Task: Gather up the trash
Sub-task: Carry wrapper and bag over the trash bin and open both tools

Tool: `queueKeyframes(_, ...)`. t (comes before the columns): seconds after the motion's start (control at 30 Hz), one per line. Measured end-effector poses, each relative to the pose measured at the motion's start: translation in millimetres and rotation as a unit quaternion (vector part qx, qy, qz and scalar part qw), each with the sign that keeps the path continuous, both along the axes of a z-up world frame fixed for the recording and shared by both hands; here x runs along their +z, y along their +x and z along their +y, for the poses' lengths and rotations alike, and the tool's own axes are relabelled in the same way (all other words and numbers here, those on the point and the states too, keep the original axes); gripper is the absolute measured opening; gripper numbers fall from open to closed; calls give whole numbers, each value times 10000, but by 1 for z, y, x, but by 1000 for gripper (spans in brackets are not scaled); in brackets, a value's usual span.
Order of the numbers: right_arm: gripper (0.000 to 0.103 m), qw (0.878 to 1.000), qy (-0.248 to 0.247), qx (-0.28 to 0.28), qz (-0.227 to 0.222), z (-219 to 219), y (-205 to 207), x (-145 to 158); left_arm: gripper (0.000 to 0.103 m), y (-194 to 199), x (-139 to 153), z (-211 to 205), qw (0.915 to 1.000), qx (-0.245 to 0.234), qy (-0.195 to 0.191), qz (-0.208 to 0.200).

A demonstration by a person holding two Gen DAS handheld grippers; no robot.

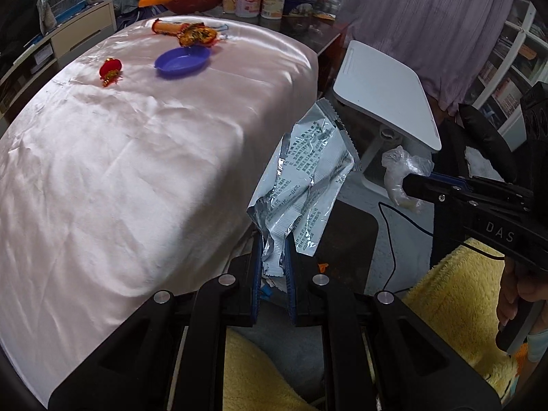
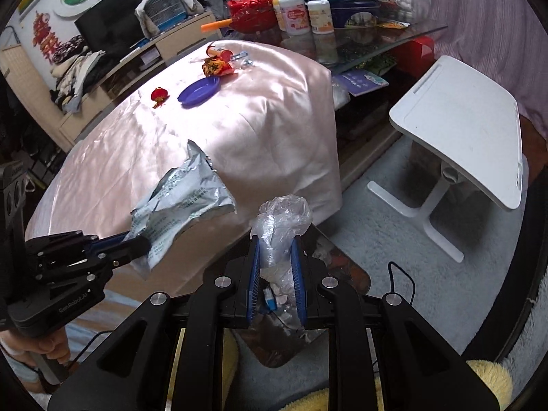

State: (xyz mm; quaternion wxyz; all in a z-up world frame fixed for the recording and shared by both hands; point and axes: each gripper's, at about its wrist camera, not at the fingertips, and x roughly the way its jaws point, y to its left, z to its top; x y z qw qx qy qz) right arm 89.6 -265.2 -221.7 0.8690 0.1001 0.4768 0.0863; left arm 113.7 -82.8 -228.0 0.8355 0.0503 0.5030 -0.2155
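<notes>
My left gripper (image 1: 273,251) is shut on the lower end of a crumpled silver foil wrapper (image 1: 308,178), which stands up past the edge of the pink-covered table (image 1: 120,157). From the right wrist view the same wrapper (image 2: 185,202) sticks out of the left gripper (image 2: 140,244). The right gripper (image 2: 276,245) is shut on a wad of clear plastic film (image 2: 284,215); in the left wrist view that gripper (image 1: 409,185) holds the wad (image 1: 399,171) at the right. At the table's far end lie a red-gold wrapper (image 1: 195,34), a small red ornament (image 1: 110,70) and a blue dish (image 1: 181,61).
A tilted white side table (image 2: 465,130) stands on the grey carpet at the right. Behind the pink table, a glass table (image 2: 376,39) holds jars and packets. A dark brown rounded surface (image 2: 346,274) lies under both grippers. A black cable (image 1: 394,236) runs over the carpet beside yellow fleece (image 1: 455,301).
</notes>
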Motion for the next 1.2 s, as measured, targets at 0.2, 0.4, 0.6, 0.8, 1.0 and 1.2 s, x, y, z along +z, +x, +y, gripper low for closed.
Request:
queueKeyframes(0.2, 19, 9995, 46, 88, 308, 4, -10, -22, 11, -8, -26, -21, 9994, -164, 116, 269)
queueKeyframes(0.4, 21, 9979, 46, 83, 641, 5, -8, -43, 11, -10, -48, -34, 9979, -288, 203, 537)
queueKeyframes(0.6, 22, 9976, 110, 90, 671, 7, -1, -43, 14, -9, -55, -38, 9967, -392, 119, 704)
queueKeyframes(0.8, 33, 9980, 165, 34, 615, 8, 5, -38, 25, -6, -51, -38, 9964, -391, 86, 746)
queueKeyframes(1.0, 53, 9985, 200, -27, 518, 6, 8, -30, 56, -6, -41, -28, 9974, -296, 78, 649)
queueKeyframes(1.2, 84, 9989, 226, -247, 314, -6, 10, -14, 77, -6, -21, -10, 9989, -122, 128, 427)
